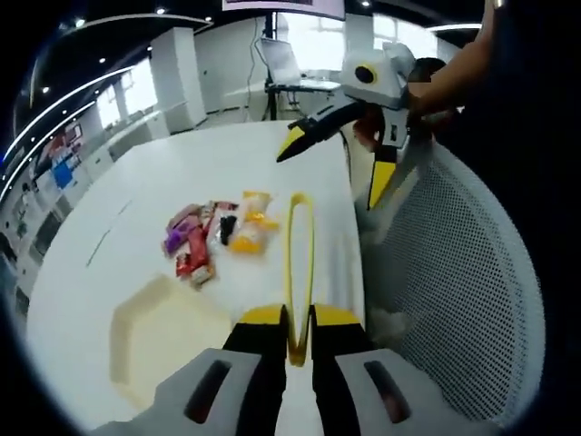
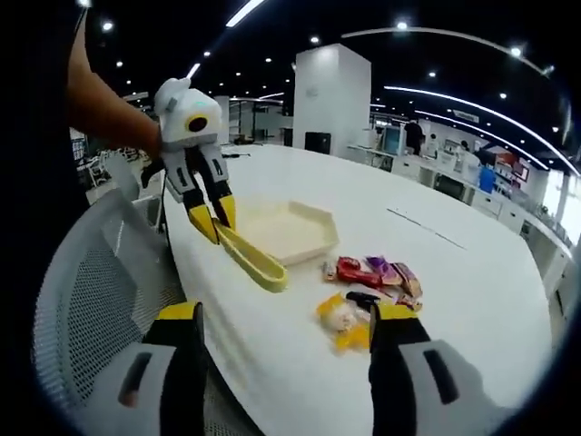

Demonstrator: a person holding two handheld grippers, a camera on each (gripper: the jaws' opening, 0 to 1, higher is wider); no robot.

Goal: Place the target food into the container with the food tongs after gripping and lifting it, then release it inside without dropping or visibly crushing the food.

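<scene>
The left tool (image 2: pixel 216 222) clamps yellow tongs (image 1: pixel 300 263) aimed toward snack packets (image 1: pixel 218 232) on the desk (image 2: pixel 454 272), while the right tool (image 2: pixel 286 318) waits wide open.

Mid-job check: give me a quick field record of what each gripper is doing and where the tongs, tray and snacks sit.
left gripper: shut on tongs, held above the table
tongs: yellow, clamped at one end, free end reaching toward the snacks
right gripper: open, holding nothing
tray: cream, hexagonal, looks empty, on the table
snacks: small pile of wrapped packets on the table beside the tray, untouched
table: white
chair: white mesh, at the table edge
</scene>
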